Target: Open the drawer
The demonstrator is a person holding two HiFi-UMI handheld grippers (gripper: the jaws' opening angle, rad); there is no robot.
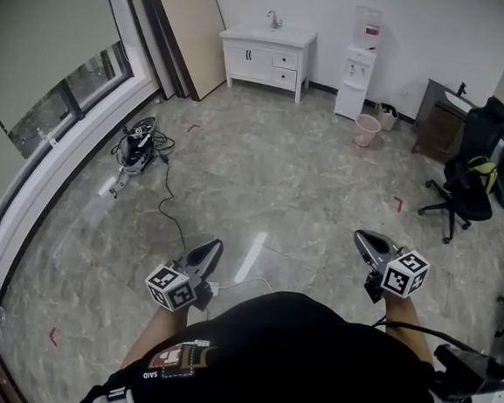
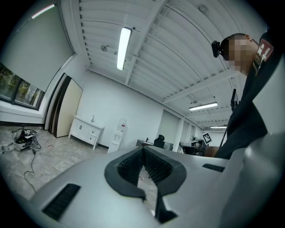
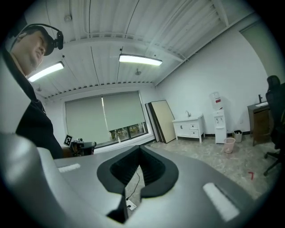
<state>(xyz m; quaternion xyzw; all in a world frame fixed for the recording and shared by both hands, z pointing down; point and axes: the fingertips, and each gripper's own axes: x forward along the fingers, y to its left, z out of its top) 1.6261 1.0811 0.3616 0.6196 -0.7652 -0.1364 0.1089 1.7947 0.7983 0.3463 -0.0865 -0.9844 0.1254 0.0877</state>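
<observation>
- Floor [image 1: 262,188]: a wide stretch of it lies ahead of both pairs of jaws. By my read this is the approach step, with nothing at the drawers touched yet.
- Cabinet [image 1: 266,55]: white, against the far wall, well ahead of the jaws. It sits left of the jaws in the left gripper view and right of them in the right gripper view, so the target lies between the two lines of aim.
- Drawers [image 1: 284,60]: in the cabinet's right half, and they look shut, though they are too small to be sure.
- Left gripper [image 1: 208,251]: jaws closed tip to tip, with nothing between them.
- Right gripper [image 1: 373,245]: the same, jaws pressed together and empty.
- Next move, as I judge it: cross the floor, bring one gripper level with a drawer's handle and part its jaws to take it.
- Head view only: the cable [image 1: 166,199] on the floor ahead and left of the left jaws, and both grippers at once.
- Right gripper view only: the window blind [image 3: 104,118] left of the jaws.
- Bin [image 1: 366,129]: it lies ahead of the right jaws, and the left gripper view misses it.
</observation>
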